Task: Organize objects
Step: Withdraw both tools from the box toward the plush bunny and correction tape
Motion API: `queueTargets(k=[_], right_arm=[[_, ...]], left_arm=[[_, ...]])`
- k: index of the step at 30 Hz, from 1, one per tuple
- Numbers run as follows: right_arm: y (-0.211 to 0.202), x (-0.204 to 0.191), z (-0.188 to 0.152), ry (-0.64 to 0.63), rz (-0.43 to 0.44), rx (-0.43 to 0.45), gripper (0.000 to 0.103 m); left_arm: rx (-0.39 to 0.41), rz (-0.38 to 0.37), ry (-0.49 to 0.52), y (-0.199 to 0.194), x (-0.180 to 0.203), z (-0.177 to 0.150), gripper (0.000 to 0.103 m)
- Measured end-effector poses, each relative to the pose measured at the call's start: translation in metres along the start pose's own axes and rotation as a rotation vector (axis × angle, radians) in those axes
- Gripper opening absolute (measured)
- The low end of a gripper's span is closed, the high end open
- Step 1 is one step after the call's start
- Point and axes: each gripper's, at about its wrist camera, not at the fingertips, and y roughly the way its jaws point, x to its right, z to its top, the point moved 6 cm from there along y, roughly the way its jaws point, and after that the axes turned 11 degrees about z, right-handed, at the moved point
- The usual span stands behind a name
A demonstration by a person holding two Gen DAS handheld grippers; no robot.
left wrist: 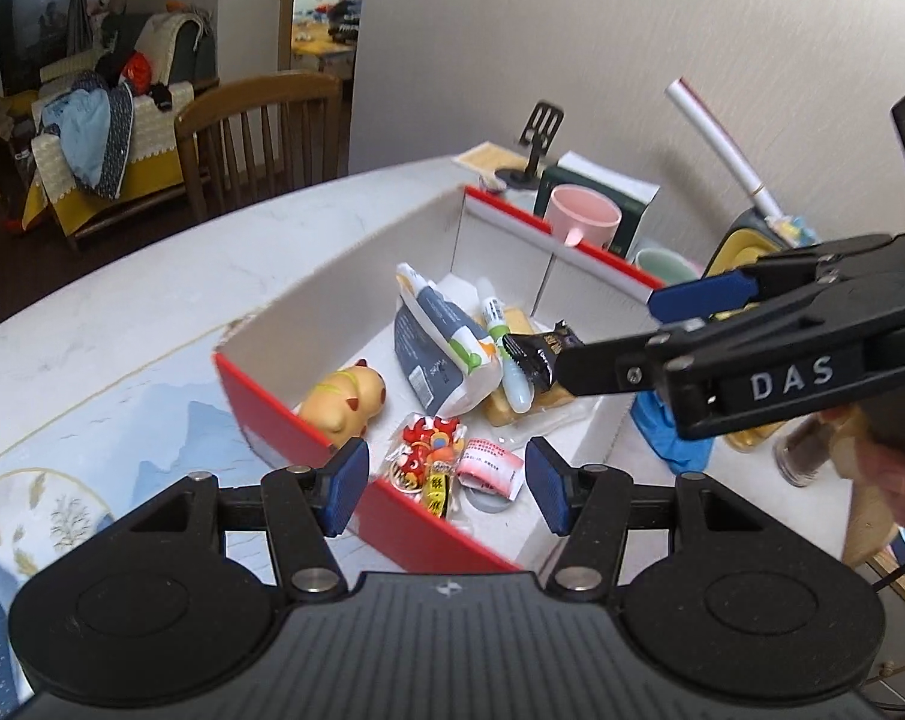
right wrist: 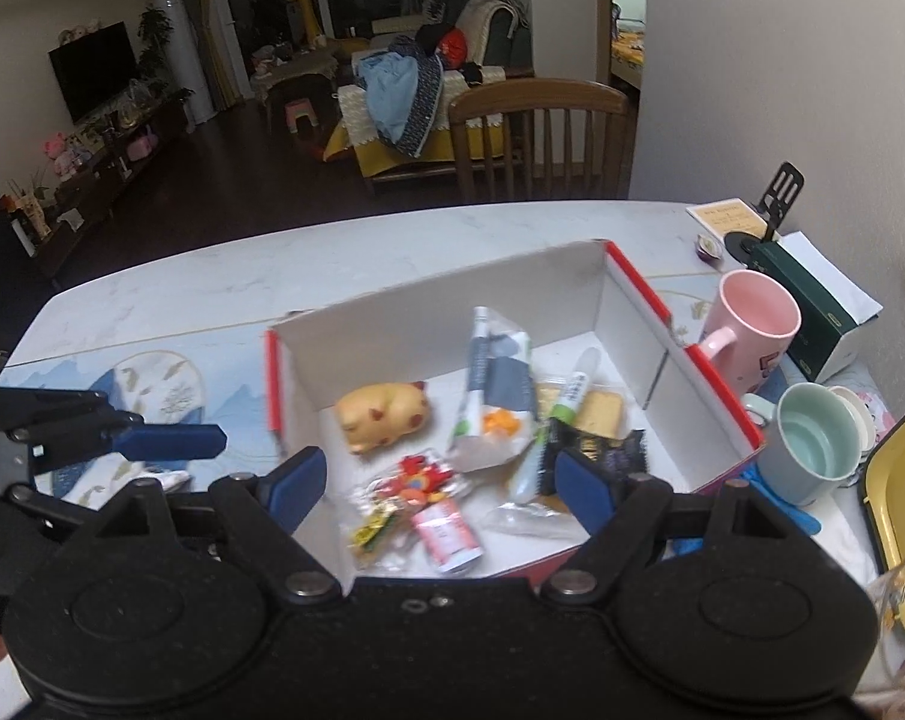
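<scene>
My left hand-held gripper (left wrist: 446,483) and right hand-held gripper (right wrist: 437,489): both apart, empty. Box (left wrist: 272,414): pig toy (left wrist: 347,402) at nine o'clock.

The left wrist camera sat directly behind its own gripper (left wrist: 446,483) and looked steeply down and forward over the near red corner of the open box (left wrist: 290,414), at close range, toward the plain wall. The right wrist camera sat likewise behind its gripper (right wrist: 440,483), angled down across the same box (right wrist: 650,300) from the adjoining side, facing the wooden chair (right wrist: 536,132) and the living room beyond. Both views shared the box interior, the yellow toy (left wrist: 347,402) (right wrist: 383,414), the pink mug (left wrist: 581,219) (right wrist: 752,324) and the table (left wrist: 170,276) (right wrist: 212,282). Each camera also caught the other gripper at its frame edge.
</scene>
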Motion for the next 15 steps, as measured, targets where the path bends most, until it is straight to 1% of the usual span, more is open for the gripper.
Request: queueTargets(k=[3, 8, 11, 15], right_arm=[[-0.006, -0.022, -0.003, -0.038, -0.009, 0.019, 0.085], [-0.010, -0.057, -0.011, -0.062, 0.010, 0.028, 0.087], [-0.009, -0.078, -0.016, -0.069, 0.021, 0.032, 0.088], [-0.005, -0.107, -0.024, -0.094, 0.036, 0.033, 0.091]], left_arm=[[0.033, 0.006, 0.013, -0.022, -0.012, -0.007, 0.056], [0.076, 0.036, 0.042, -0.055, -0.035, -0.025, 0.056], [0.085, 0.040, 0.035, -0.071, -0.050, -0.038, 0.056], [0.098, 0.046, 0.024, -0.088, -0.073, -0.057, 0.063]])
